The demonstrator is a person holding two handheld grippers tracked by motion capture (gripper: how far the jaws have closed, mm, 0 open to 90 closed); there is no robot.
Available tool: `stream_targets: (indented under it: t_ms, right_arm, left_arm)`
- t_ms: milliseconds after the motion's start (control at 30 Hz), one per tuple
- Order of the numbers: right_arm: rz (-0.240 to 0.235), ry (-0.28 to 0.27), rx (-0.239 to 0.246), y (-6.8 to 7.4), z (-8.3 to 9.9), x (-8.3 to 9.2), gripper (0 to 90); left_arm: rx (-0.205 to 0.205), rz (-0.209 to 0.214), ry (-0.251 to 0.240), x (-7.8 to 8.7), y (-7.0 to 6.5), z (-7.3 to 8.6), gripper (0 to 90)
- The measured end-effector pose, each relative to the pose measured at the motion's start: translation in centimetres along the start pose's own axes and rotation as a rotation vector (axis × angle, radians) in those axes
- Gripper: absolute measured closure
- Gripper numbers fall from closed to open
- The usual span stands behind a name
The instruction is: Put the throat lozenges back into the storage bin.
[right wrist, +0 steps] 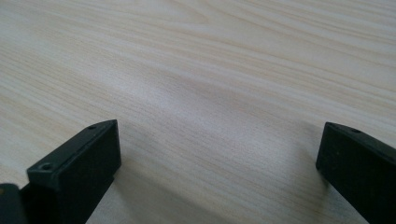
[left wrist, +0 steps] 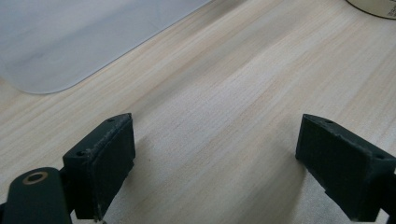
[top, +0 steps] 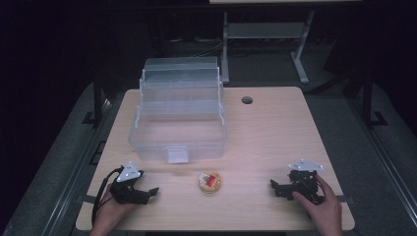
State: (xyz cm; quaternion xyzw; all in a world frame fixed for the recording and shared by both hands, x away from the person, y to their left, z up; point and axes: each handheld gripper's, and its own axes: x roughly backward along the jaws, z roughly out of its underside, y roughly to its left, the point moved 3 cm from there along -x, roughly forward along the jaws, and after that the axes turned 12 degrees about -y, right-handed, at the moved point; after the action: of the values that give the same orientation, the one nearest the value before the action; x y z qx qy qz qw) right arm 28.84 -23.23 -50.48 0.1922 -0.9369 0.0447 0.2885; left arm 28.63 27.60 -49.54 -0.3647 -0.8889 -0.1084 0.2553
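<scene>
Dark room, pale wood counter (top: 275,132). Both grippers rest low at the near edge, fingers wide and empty — left gripper (top: 150,191), right gripper (top: 273,186). Small round container (top: 210,182), apparently lidded, sits between them, ahead of the clear tiered box (top: 178,118) — reachable by either.

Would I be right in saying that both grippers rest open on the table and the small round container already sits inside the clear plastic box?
Not quite: the small round container sits on the table in front of the clear plastic box, as the high view shows. Both grippers, left and right, do rest open.
</scene>
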Motion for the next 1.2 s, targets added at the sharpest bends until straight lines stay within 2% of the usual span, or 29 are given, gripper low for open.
stream_targets:
  t_ms: [400, 633, 1000, 1200]
  right_arm:
    - [0.0, 0.001, 0.001, 0.0, 0.0, 0.0, 0.0]
    - [0.0, 0.001, -0.001, 0.0, 0.0, 0.0, 0.0]
    - [0.001, 0.001, -0.001, 0.0, 0.0, 0.0, 0.0]
    - [0.001, 0.001, -0.001, 0.0, 0.0, 0.0, 0.0]
  left_arm:
    - [0.001, 0.008, 0.0, 0.2, 0.0, 0.1, 12.6]
    - [0.021, 0.009, -0.013, 0.8, 0.3, -0.3, 13.2]
    - [0.024, 0.02, -0.001, 1.0, -0.3, -0.9, 13.7]
    - [0.038, 0.047, -0.019, 1.1, -1.1, -1.8, 13.9]
